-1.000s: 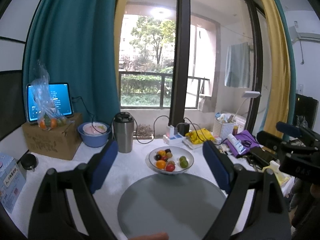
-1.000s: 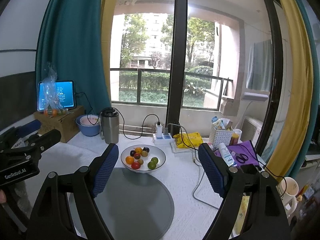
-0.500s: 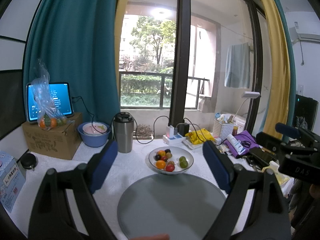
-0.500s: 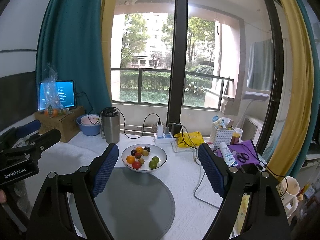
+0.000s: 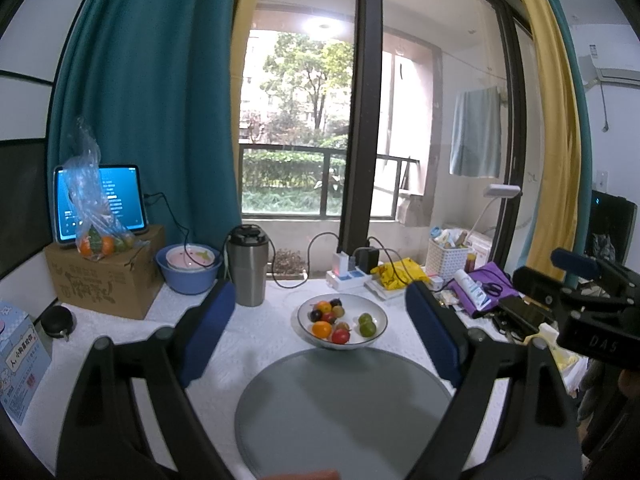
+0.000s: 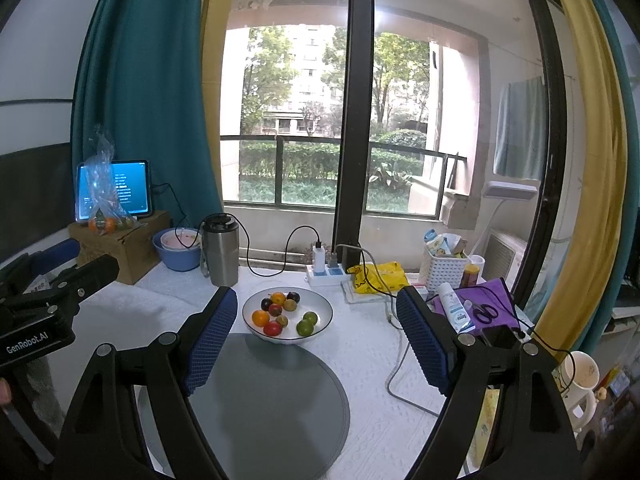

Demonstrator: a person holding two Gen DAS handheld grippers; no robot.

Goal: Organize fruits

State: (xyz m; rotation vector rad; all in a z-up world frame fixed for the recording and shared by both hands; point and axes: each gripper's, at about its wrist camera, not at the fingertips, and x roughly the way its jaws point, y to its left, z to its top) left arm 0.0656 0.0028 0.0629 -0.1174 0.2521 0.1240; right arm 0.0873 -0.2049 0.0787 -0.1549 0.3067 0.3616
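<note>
Both tongs I hold wide open and empty above the near edge of the tabletop (image 5: 260, 332): left tongs (image 5: 320, 320), right tongs (image 6: 316, 328). From the left, I see a tablet (image 5: 100, 204) and a bag of fruit (image 5: 96, 240) on a cardboard box (image 5: 104, 280), well apart from me at the far left. Next comes a blue bowl (image 5: 188, 276), then a steel tumbler (image 5: 248, 268) just beside it. Near the middle lies a round grey mat (image 5: 344, 412), and touching its far rim stands the white bowl (image 5: 378, 320) with the fruits (image 5: 332, 320): orange, red, dark and green ones. To the right sit a power strip (image 6: 324, 272), a yellow bag (image 6: 376, 276), a white basket (image 6: 444, 268) and a purple cloth (image 6: 488, 304).
</note>
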